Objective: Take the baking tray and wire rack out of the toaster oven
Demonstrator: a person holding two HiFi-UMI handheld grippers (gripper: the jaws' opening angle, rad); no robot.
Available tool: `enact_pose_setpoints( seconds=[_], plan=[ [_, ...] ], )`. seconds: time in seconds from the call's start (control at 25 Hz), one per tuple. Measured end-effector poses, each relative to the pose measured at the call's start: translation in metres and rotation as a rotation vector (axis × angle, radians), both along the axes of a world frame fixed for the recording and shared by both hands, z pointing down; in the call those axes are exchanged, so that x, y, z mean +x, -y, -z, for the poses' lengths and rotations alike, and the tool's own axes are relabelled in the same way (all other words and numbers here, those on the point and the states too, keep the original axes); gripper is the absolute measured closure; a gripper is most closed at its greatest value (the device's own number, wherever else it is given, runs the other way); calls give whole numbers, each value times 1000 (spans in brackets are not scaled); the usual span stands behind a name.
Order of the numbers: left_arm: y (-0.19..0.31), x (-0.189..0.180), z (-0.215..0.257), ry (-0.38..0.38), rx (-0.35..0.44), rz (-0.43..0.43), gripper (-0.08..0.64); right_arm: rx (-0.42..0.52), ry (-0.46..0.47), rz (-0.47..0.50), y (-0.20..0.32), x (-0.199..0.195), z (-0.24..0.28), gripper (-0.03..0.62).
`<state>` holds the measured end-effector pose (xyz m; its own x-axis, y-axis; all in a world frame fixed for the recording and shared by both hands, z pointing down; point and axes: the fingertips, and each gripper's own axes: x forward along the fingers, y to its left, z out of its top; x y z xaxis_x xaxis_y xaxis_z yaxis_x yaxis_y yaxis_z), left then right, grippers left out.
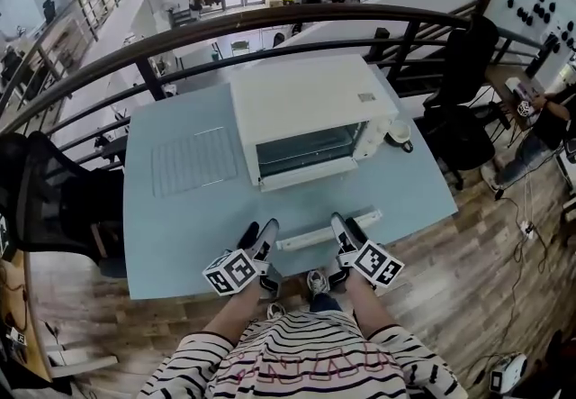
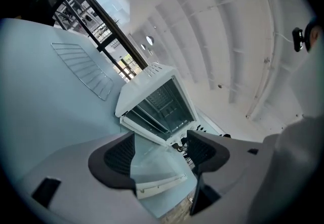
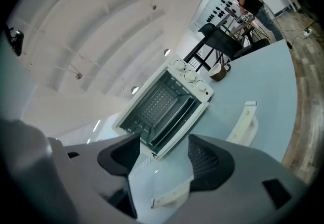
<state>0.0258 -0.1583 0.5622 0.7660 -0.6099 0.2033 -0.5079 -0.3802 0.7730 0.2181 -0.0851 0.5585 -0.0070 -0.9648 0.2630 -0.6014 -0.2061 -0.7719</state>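
Observation:
The white toaster oven (image 1: 310, 104) stands at the back middle of the pale blue table (image 1: 180, 235), its door (image 1: 306, 175) folded down. The wire rack (image 1: 192, 160) lies flat on the table left of the oven, also in the left gripper view as the wire rack (image 2: 83, 69). Inside the oven (image 3: 162, 104) I see dark walls and what may be a tray low down; I cannot tell for sure. My left gripper (image 1: 258, 235) (image 2: 161, 152) and right gripper (image 1: 346, 228) (image 3: 162, 157) hover open near the table's front edge, both holding nothing.
A long white bar (image 1: 328, 231) lies on the table between the grippers and the oven. A cup (image 1: 399, 131) stands right of the oven. A dark railing (image 1: 270, 23) runs behind the table, black chairs stand left and right, and a person (image 1: 540, 118) is at far right.

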Motion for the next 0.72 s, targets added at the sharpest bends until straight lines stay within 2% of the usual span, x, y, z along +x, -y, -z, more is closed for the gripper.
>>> enact_pose_setpoints(
  seconds=[0.36,0.72],
  plan=[
    [49,44,-7,-51,-48,123,222,5,95,31,66,54,-14,278],
    [98,64,-20,-75,-77,264,222,11,266,30,130,92,-39,278]
  ],
)
